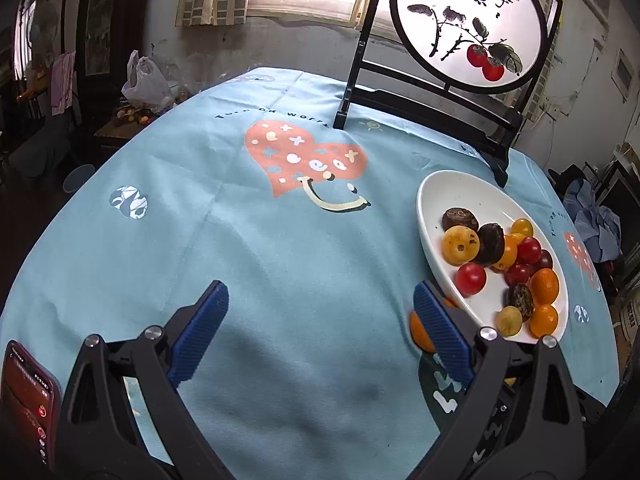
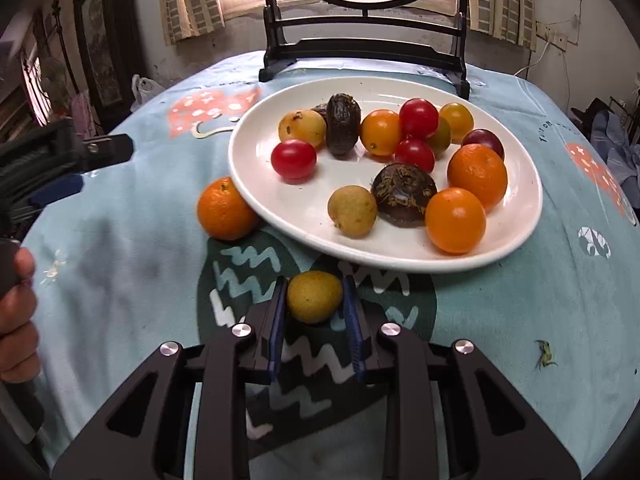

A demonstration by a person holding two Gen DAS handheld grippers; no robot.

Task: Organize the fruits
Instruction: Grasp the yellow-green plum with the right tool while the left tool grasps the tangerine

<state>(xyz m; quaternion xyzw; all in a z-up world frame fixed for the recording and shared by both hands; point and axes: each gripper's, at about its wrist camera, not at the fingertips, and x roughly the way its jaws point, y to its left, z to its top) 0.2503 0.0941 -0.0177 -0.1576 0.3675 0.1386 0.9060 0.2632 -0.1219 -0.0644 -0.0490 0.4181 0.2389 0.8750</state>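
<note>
Where jaws pinch, yellow-green fruit (image 2: 314, 296).

Both claws angled down toward the tabletop.
The right claw (image 2: 314, 300) points steeply downward, its blue pads (image 2: 277, 328) pressed against either side of a small yellow-green fruit (image 2: 314, 296). The left claw (image 1: 320, 332) tilts down likewise, jaws spread wide with nothing between them. The person's left hand (image 2: 16, 312) grips its handle.

Heart print (image 1: 306, 160) on tablecloth (image 1: 160, 240) reads "eat".
</note>
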